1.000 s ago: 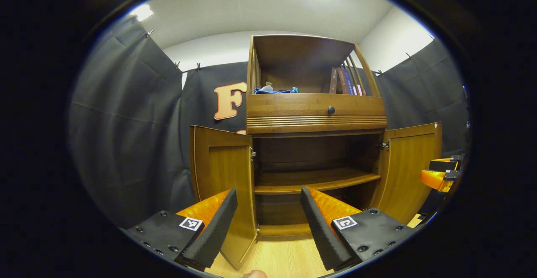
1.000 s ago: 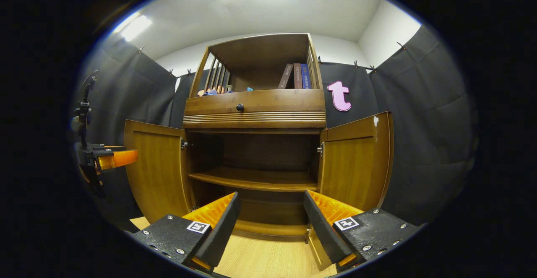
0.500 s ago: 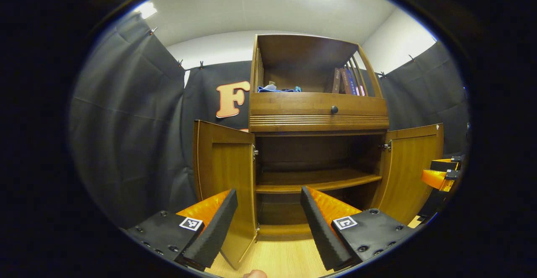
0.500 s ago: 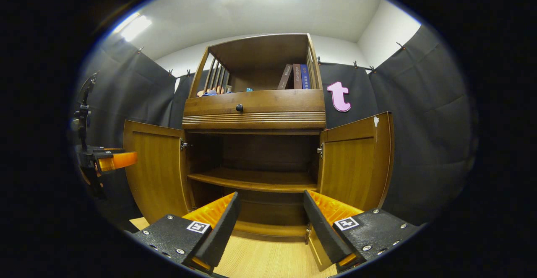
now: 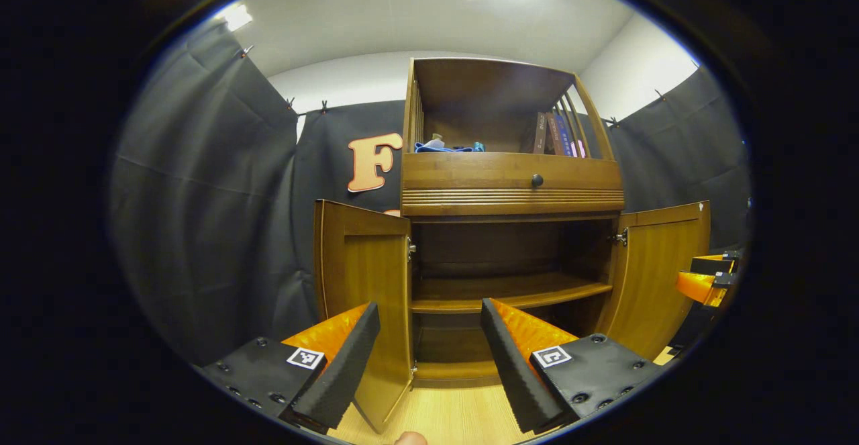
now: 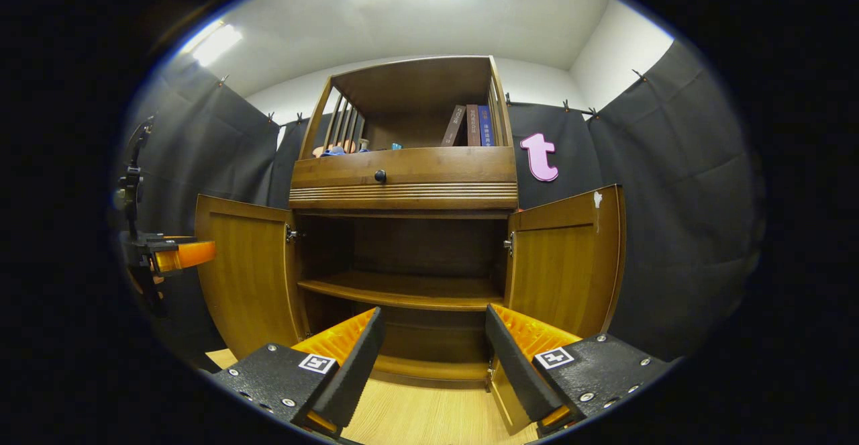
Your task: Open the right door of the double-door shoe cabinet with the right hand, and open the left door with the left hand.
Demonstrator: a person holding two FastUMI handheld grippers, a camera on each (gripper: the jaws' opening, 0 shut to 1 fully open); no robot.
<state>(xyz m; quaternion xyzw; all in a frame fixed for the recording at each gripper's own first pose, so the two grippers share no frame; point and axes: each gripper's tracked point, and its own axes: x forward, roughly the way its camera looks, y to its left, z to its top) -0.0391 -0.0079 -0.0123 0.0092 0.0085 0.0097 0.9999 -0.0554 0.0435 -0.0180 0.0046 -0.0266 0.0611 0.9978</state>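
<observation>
In the left gripper view, the left gripper point(image 5: 429, 358) gapes wide and empty before the shoe cabinet point(image 5: 511, 183); its left door point(image 5: 366, 297) stands swung out. In the right gripper view, the right gripper point(image 6: 429, 361) is wide, holding nothing, and the right door point(image 6: 564, 264) is open. Both openings look done; next likely calls only for backing away.

My fingers point(image 5: 335, 371) hide the left door's point(image 5: 366, 277) lower edge; small things atop the drawer point(image 5: 510, 180), beside the books point(image 5: 553, 134), are too tiny to identify.

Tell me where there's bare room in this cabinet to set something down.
The lower wooden shelf between the two open brown doors is bare, as is the cabinet floor beneath. The open top compartment is crowded: upright books right, small items left.
</observation>
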